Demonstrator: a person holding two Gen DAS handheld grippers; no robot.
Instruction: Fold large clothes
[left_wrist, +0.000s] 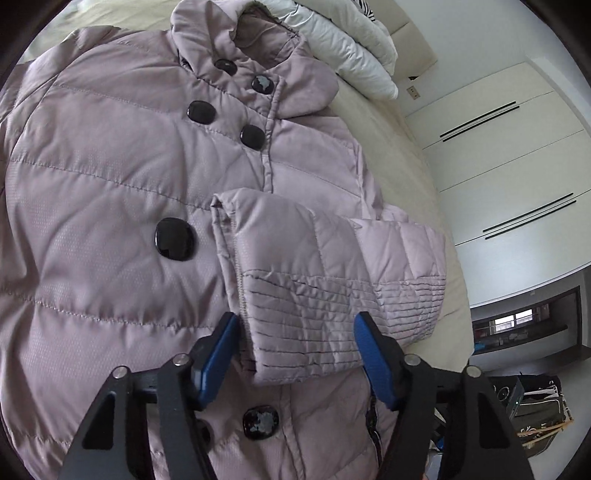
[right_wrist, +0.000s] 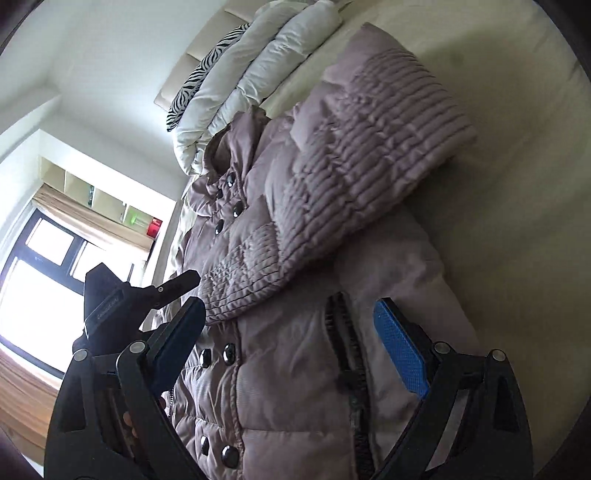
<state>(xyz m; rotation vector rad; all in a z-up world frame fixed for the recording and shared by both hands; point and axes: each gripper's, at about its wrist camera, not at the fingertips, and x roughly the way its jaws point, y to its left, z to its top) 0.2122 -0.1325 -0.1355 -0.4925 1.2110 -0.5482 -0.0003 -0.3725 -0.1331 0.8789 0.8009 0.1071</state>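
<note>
A mauve quilted jacket (left_wrist: 110, 177) with black buttons lies front-up on a bed. One sleeve (left_wrist: 317, 273) is folded across its chest, ribbed cuff nearest me. My left gripper (left_wrist: 295, 332) is open, its blue pads on either side of the cuff and just above it, holding nothing. In the right wrist view the jacket (right_wrist: 288, 387) and the folded sleeve (right_wrist: 354, 192) fill the middle. My right gripper (right_wrist: 288, 325) is open above the jacket's side near a zipped pocket (right_wrist: 343, 354). The left gripper's black body (right_wrist: 122, 299) shows at the left.
The cream bed sheet (left_wrist: 417, 177) extends beyond the jacket. A folded white duvet (left_wrist: 347, 48) and a zebra-print pillow (right_wrist: 199, 81) lie at the headboard. White wardrobe doors (left_wrist: 509, 147) stand beside the bed; a window (right_wrist: 40, 280) is on the other side.
</note>
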